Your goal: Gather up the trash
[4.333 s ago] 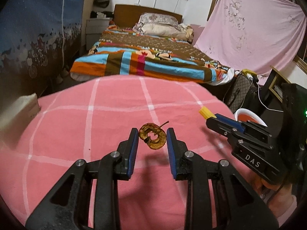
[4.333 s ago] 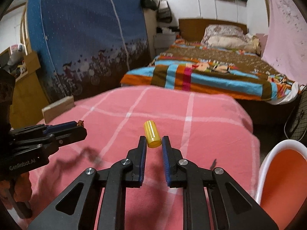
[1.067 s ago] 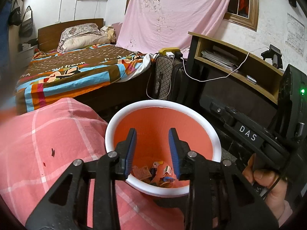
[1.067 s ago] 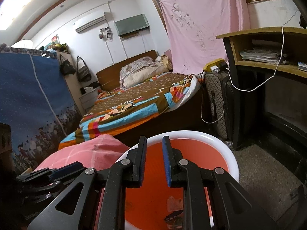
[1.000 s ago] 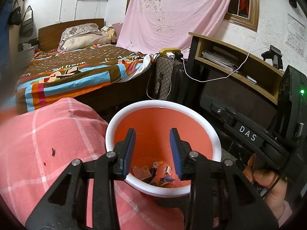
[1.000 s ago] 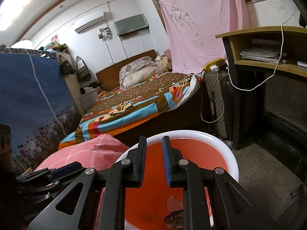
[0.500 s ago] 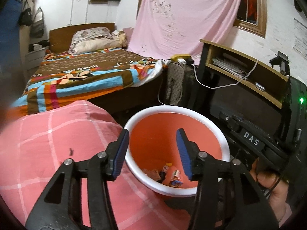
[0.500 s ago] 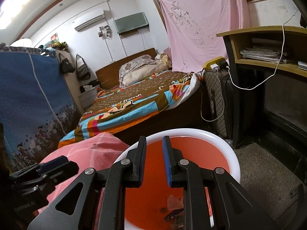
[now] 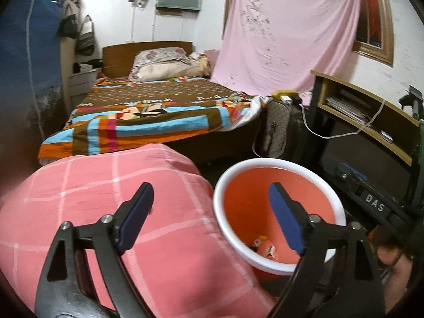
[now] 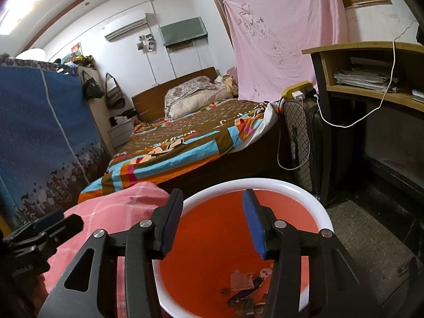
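An orange bin with a white rim (image 9: 278,164) (image 10: 265,182) stands beside the pink checked blanket (image 9: 119,185). Small scraps of trash (image 10: 246,288) (image 9: 265,246) lie at its bottom. My left gripper (image 9: 209,214) is open wide and empty, straddling the blanket's edge and the bin's left rim. My right gripper (image 10: 212,222) is open and empty, right above the bin's mouth. The left gripper shows at the lower left of the right wrist view (image 10: 45,228); the right gripper's body shows at the right of the left wrist view (image 9: 371,204).
A bed with a striped blanket (image 9: 148,116) lies behind. A wooden desk with shelves (image 9: 365,122) and a dark suitcase (image 10: 299,143) with a white cable stand to the right. A blue wardrobe (image 10: 39,137) is at the left.
Both grippers carried trash from the blanket to the bin. In the last second both opened wide, and the left one swung left toward the blanket.
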